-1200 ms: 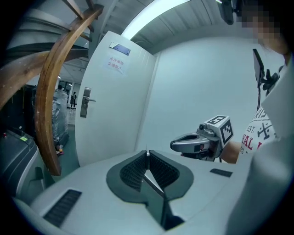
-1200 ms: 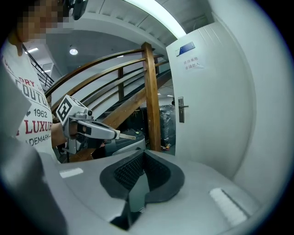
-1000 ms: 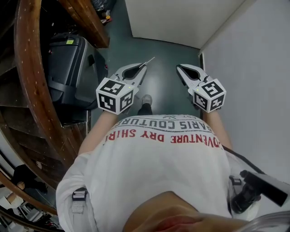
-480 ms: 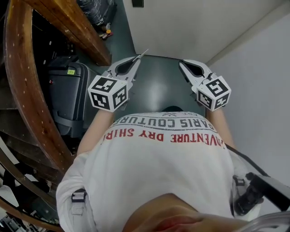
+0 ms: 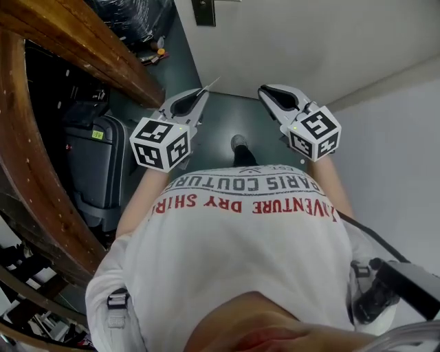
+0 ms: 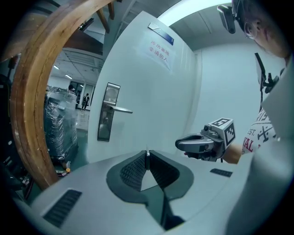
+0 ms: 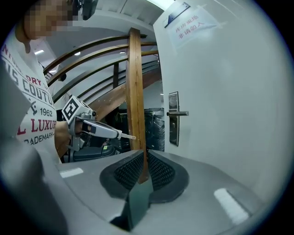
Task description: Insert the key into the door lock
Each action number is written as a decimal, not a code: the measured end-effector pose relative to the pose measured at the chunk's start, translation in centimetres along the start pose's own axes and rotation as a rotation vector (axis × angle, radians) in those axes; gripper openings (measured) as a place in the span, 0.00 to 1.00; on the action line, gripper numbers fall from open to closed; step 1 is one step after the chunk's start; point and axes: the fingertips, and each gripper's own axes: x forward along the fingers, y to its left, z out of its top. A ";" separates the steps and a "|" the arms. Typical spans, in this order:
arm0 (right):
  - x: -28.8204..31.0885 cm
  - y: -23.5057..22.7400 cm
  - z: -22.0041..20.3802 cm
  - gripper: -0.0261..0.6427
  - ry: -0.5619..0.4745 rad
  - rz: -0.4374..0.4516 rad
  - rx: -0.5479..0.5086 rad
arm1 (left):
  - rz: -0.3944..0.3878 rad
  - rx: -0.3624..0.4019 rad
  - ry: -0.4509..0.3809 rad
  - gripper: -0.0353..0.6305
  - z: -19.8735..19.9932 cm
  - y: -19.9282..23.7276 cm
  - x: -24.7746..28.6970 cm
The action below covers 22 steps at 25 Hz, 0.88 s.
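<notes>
My left gripper is shut on a thin metal key, which sticks out past its tips and shows edge-on between the pads. From the right gripper view the key points toward the white door. The door's dark lock plate with its lever handle is ahead and some way off; it also shows at the top of the head view as the lock plate. My right gripper is shut on nothing and is held level beside the left.
A curved wooden stair rail and a dark suitcase are on the left. A grey wall runs along the right. A paper notice is stuck high on the door. The person's foot is on the dark floor.
The person has walked toward the door, carrying both grippers forward. The door and its lock plate have come into the top of the head view; the suitcase has slid back on the left.
</notes>
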 end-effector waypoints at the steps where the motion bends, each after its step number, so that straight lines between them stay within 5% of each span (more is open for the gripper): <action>1: 1.0 -1.5 0.3 0.04 0.004 0.009 -0.002 | 0.011 -0.010 0.006 0.09 0.4 1.0 1.2; 10: 8.6 -13.0 7.2 0.13 -0.036 0.073 -0.120 | 0.112 -0.059 -0.006 0.09 5.4 7.7 9.3; 17: 13.3 -16.7 12.3 0.34 -0.121 0.052 -0.190 | 0.121 -0.087 -0.009 0.09 6.9 9.6 9.4; 22: 16.1 -16.8 12.7 0.35 -0.130 0.021 -0.222 | 0.102 -0.107 -0.024 0.09 6.4 11.1 8.5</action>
